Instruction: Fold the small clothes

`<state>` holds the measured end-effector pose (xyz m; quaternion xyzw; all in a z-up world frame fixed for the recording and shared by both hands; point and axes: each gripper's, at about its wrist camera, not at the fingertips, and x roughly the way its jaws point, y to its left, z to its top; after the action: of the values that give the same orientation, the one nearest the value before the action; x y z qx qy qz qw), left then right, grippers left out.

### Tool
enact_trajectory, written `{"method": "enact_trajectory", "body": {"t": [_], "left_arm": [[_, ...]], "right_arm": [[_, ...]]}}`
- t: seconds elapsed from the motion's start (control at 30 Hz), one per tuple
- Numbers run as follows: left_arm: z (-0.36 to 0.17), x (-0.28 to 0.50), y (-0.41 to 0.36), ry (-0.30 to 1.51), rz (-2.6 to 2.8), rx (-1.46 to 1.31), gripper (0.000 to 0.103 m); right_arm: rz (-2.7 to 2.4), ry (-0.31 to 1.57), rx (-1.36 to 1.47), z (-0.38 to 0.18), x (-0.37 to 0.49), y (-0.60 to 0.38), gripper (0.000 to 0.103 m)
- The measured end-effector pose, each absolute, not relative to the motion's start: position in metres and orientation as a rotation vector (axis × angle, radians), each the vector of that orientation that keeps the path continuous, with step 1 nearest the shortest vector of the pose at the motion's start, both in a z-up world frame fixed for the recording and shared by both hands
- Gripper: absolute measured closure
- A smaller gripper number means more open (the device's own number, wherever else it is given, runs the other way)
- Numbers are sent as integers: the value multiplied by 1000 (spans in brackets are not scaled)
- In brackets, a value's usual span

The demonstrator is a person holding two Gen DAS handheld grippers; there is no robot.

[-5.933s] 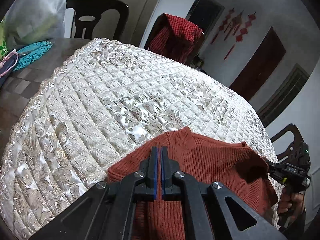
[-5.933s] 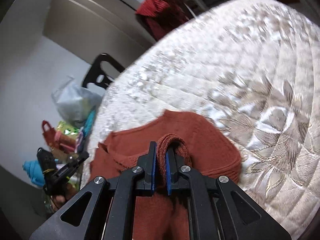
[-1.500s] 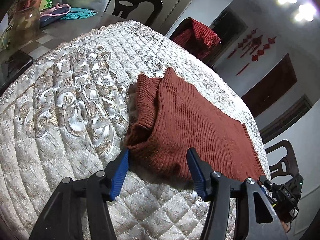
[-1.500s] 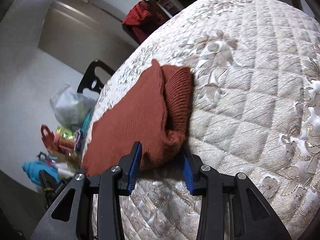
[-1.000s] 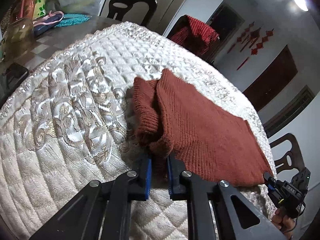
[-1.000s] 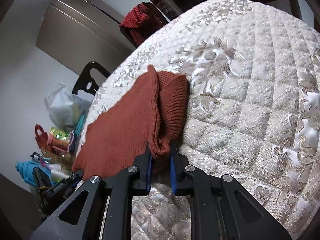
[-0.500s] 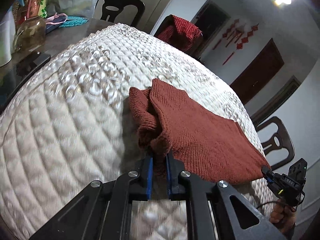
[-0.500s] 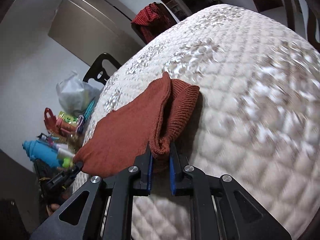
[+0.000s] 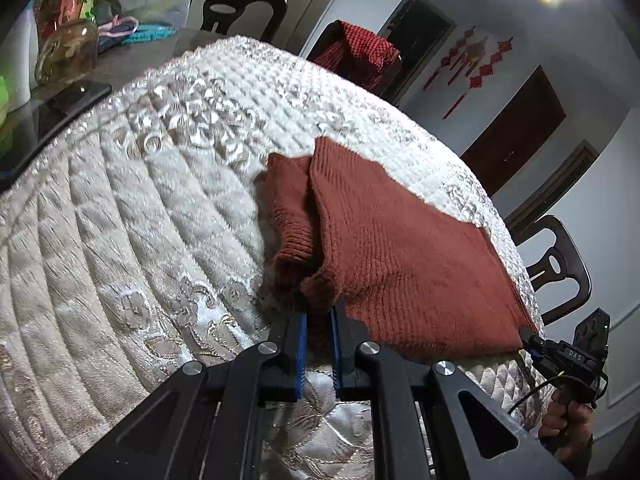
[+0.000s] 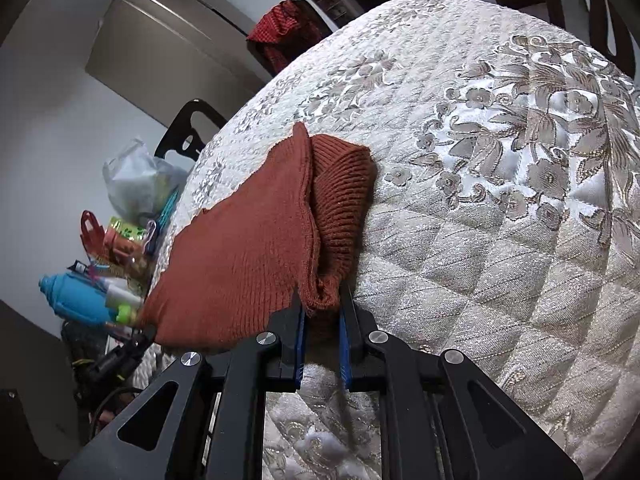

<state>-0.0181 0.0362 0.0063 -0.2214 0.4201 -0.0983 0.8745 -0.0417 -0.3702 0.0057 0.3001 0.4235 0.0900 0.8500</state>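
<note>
A rust-red knitted sweater (image 9: 400,248) lies folded in a long band on the quilted cream cloth (image 9: 140,208) of the table. My left gripper (image 9: 318,320) is shut on its near left corner, next to a folded sleeve (image 9: 290,216). My right gripper (image 10: 322,312) is shut on the opposite near corner of the sweater (image 10: 240,248), beside its ribbed sleeve (image 10: 340,188). Both corners are lifted slightly off the cloth. The right gripper also shows in the left wrist view (image 9: 568,360) at the sweater's far end.
Dark chairs stand around the table (image 9: 240,8) (image 9: 560,264); one holds a red checked garment (image 9: 356,56). Bags, a glass jar (image 9: 68,56), a phone (image 9: 68,100) and a blue bottle (image 10: 76,296) crowd the bare table end at the left.
Both grippers closed on the sweater's near corners about a second ago, after being open around them. Since then they have pulled back slightly with the corners held.
</note>
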Motion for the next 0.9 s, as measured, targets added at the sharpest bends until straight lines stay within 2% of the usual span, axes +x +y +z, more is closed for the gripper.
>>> {"method": "enact_trajectory", "body": {"t": [0.13, 0.37, 0.47, 0.63, 0.9], "left_arm": [[11, -20, 36, 866, -218, -443, 89], [46, -25, 46, 759, -203, -381, 84], [59, -18, 42, 727, -198, -340, 77], [60, -7, 11, 712, -271, -265, 77], [18, 13, -19, 810, -293, -181, 77]], "right_arm": [[166, 884, 533, 18, -47, -362, 84], [95, 738, 319, 65, -68, -351, 83], [111, 679, 217, 78, -68, -329, 83], [212, 702, 145, 61, -52, -286, 83], [171, 788, 105, 14, -29, -268, 86]]}}
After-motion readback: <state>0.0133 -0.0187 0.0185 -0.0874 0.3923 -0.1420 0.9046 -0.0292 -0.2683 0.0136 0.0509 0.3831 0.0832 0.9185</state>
